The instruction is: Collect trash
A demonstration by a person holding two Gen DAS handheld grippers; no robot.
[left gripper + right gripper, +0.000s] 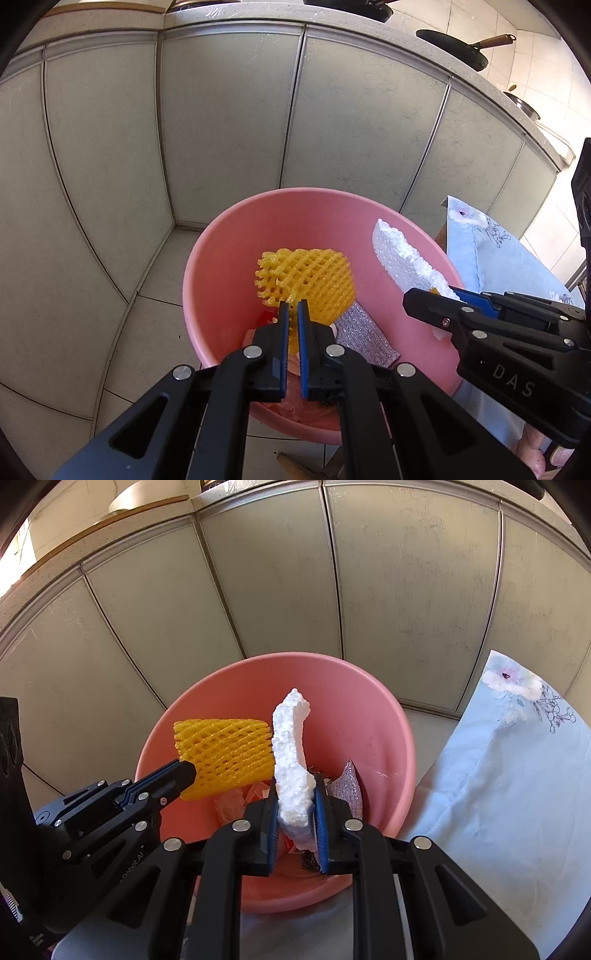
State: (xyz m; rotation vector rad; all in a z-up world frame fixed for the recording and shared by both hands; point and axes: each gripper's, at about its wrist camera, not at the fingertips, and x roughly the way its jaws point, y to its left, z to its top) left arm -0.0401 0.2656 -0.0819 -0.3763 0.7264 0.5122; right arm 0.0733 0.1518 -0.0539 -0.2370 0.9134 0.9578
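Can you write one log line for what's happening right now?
left tool: shut on yellow foam net | right tool: shut on white foam piece | both above pink bin

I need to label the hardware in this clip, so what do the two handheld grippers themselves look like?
Both look alike. The left gripper and right gripper have matte black plastic linkage arms joined by round silver pins, with cut-out slots. Each finger carries a blue ribbed pad. The right gripper's body shows pale lettering, "DAS", in the left wrist view. No cables or sleeves are visible.
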